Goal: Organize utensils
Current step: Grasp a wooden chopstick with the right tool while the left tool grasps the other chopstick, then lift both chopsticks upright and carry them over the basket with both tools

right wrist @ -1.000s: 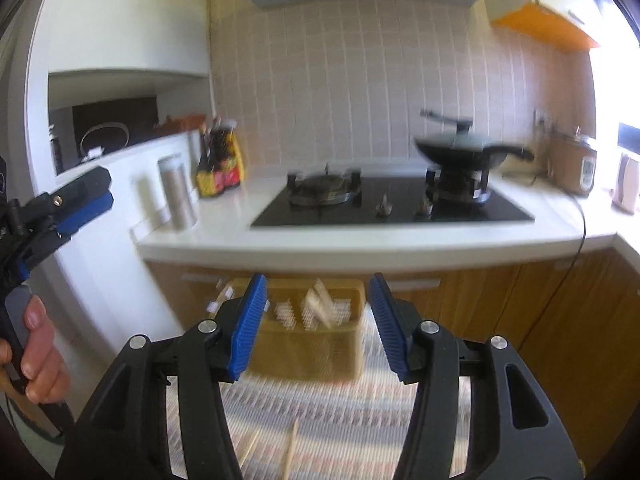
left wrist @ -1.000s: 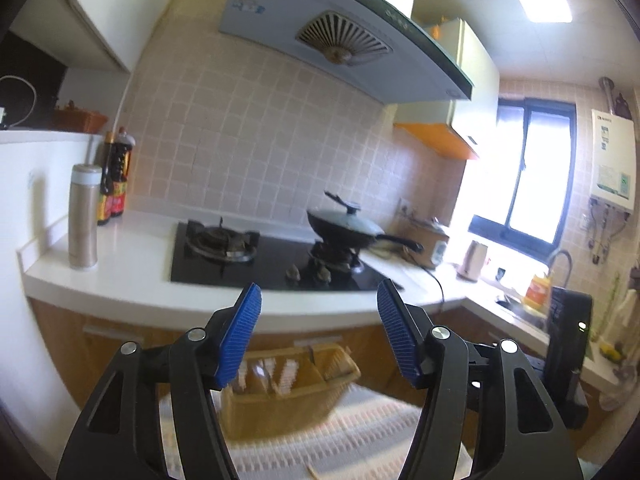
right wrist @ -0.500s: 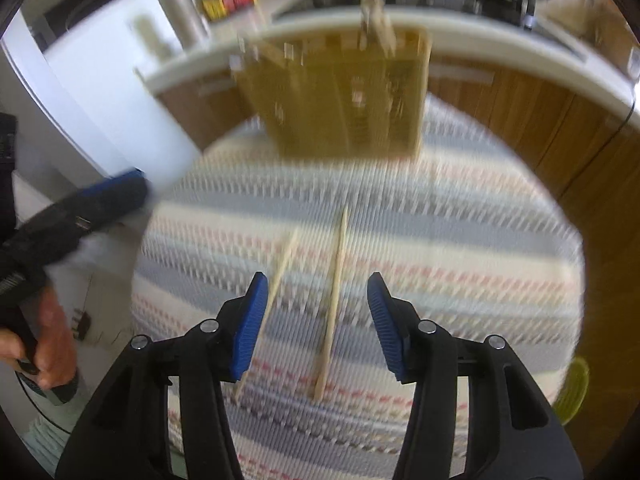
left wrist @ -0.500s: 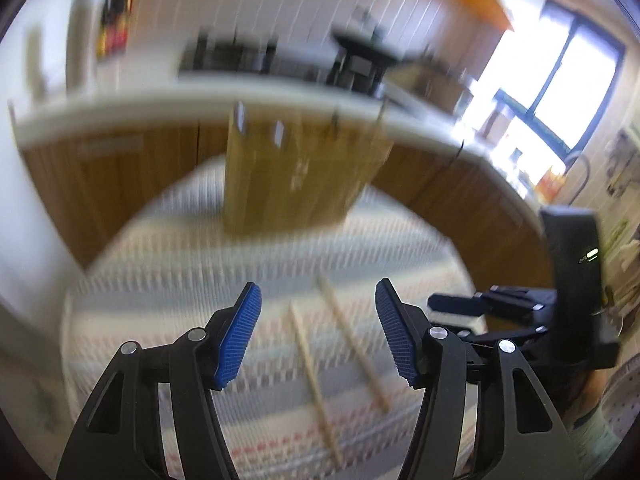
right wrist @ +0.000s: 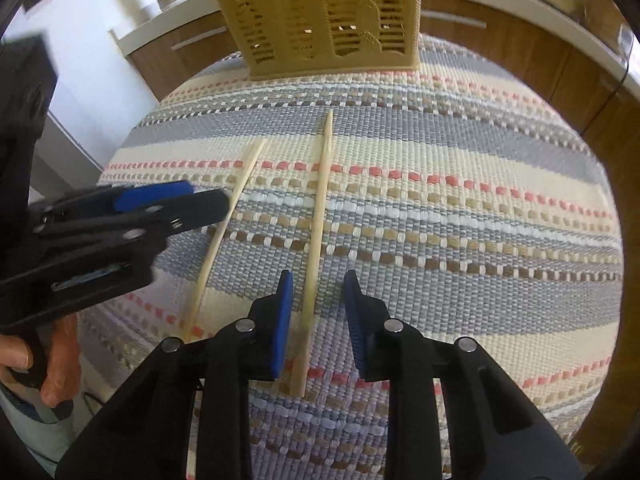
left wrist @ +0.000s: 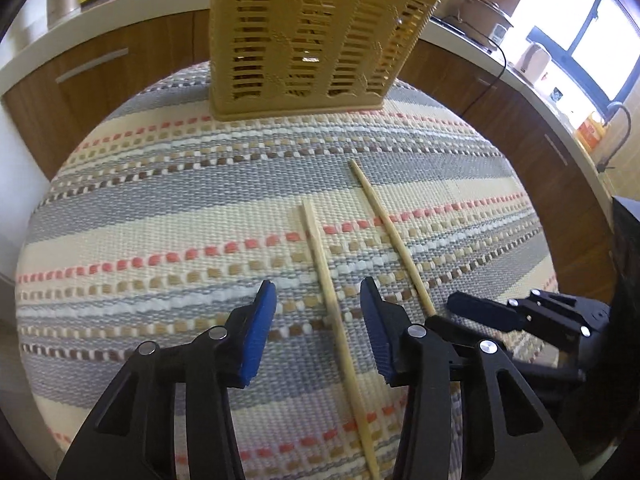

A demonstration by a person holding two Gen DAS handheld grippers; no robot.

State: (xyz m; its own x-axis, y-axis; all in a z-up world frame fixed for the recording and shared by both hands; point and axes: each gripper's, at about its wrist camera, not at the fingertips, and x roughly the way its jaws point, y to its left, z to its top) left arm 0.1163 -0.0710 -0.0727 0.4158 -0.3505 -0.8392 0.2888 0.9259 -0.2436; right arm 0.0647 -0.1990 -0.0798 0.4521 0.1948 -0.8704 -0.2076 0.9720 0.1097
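Note:
Two wooden chopsticks lie apart on a striped woven mat (left wrist: 160, 216). My left gripper (left wrist: 318, 300) is open, low over the mat, with the left chopstick (left wrist: 320, 256) between its blue pads. My right gripper (right wrist: 318, 288) is open, with the right chopstick (right wrist: 320, 184) between its pads. The right chopstick (left wrist: 384, 224) also shows in the left wrist view, and the left chopstick (right wrist: 232, 208) in the right wrist view. A tan slotted utensil basket (left wrist: 308, 40) stands at the mat's far edge; it also shows in the right wrist view (right wrist: 328, 16).
The mat covers a round table (right wrist: 480, 184). Behind it run wooden cabinets (left wrist: 96, 72) under a white counter with bottles, a wok and a kettle. The other gripper shows at each view's side: right gripper (left wrist: 520, 316), left gripper (right wrist: 120, 216).
Both grippers have tilted down from the kitchen wall and dropped close to the mat. Each now straddles one chopstick. The jaws have narrowed a little but stay open.

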